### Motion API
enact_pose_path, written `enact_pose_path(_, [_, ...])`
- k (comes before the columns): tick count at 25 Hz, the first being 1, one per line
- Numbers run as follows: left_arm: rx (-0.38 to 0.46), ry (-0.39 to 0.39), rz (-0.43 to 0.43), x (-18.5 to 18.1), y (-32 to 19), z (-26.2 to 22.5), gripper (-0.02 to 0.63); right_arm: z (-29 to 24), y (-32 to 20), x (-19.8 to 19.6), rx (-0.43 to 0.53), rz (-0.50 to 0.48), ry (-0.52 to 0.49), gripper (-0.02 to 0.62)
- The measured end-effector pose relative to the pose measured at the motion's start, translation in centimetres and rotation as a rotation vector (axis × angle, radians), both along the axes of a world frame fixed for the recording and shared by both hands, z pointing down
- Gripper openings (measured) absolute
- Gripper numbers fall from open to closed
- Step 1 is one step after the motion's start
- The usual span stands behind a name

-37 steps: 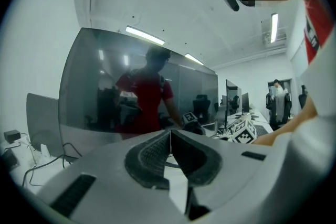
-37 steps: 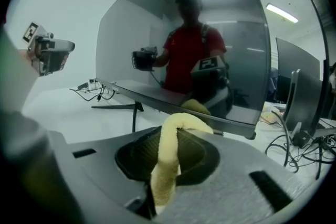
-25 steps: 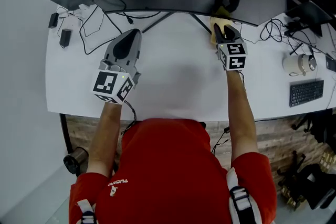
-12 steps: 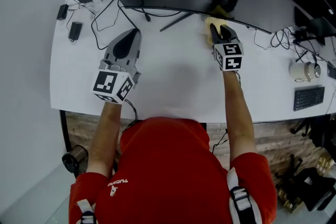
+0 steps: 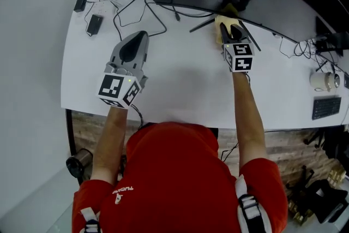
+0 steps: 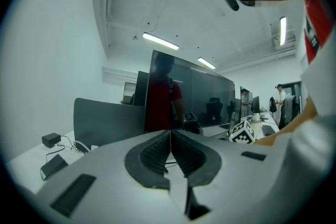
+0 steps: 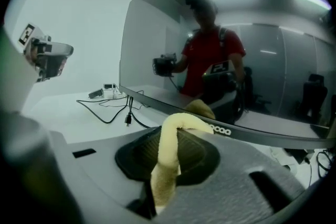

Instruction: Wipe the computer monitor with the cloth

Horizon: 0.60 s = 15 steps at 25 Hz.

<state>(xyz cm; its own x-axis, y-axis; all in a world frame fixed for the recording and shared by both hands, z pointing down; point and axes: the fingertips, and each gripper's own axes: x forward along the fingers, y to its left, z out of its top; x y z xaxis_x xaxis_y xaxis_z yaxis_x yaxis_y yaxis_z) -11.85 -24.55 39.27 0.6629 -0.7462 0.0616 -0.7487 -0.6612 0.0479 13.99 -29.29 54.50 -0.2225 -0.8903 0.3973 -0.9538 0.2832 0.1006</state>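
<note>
Our left gripper (image 5: pixel 139 36) sits left of centre in the head view, jaws pressed together with nothing between them, forearm bare below it. Our right gripper (image 5: pixel 230 34), right of centre and higher in the frame, is clamped on the yellow cloth (image 5: pixel 221 23), arm stretched out.

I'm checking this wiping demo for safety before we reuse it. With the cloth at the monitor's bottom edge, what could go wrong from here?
1. The right gripper pinches the cloth as a narrow fold, so its hard jaw tips might scrape the monitor if pressed closer.
2. Loose cables lie on the desk to the left of the cloth; a low leftward sweep could snag them.
</note>
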Motion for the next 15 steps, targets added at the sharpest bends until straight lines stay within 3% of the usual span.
enact_pose_path(15, [-0.007,0.019,-0.040,-8.2,-0.1,0.6,0.011,-0.4,-3.7,-10.4,0.006,-0.043,-0.026,0.060])
